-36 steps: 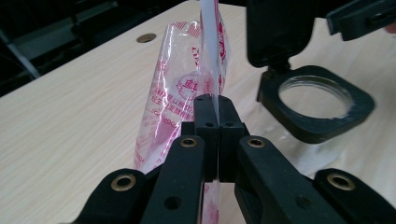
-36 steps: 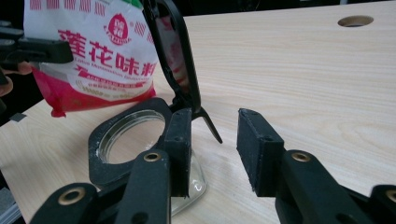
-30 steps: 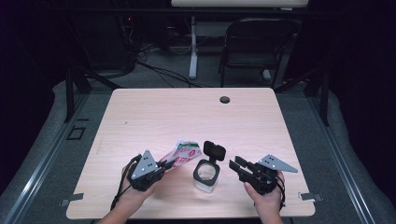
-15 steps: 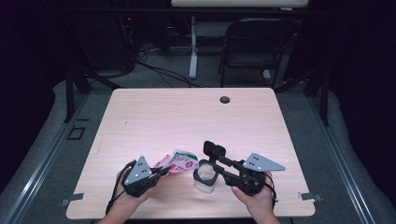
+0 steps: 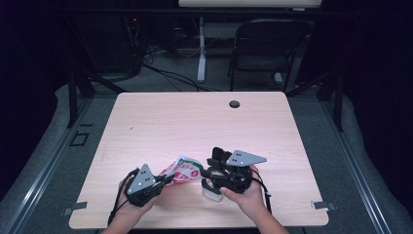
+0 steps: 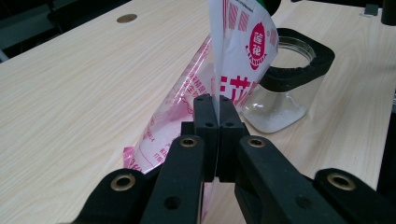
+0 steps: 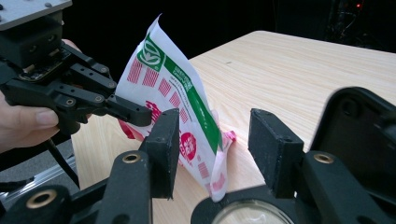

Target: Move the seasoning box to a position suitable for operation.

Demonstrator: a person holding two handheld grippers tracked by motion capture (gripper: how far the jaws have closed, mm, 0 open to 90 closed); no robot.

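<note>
A red, white and green plastic bag [image 5: 184, 170] is held up by one edge in my left gripper [image 5: 164, 180], whose jaws are shut on it [image 6: 212, 109]. Its lower corner [image 7: 212, 182] hangs over the mouth of a clear jar [image 5: 213, 191] with a black rim [image 6: 299, 70]. The jar's black flip lid [image 7: 359, 135] stands up. My right gripper [image 7: 217, 149] hovers above the jar, pointing at the bag. Its jaws have just been opening and now stand open, with the bag's corner in the gap and neither pad touching it. The left gripper [image 7: 140, 116] shows there too.
The wooden table [image 5: 195, 122] has a round cable hole [image 5: 234, 104] near its far edge. A dark chair [image 5: 265, 48] and cables stand on the floor behind. Both hands work near the table's front edge.
The right gripper has moved left from beside the jar to above it, up to the bag, and its jaws have opened wider. The left gripper keeps its grip and has barely moved.
</note>
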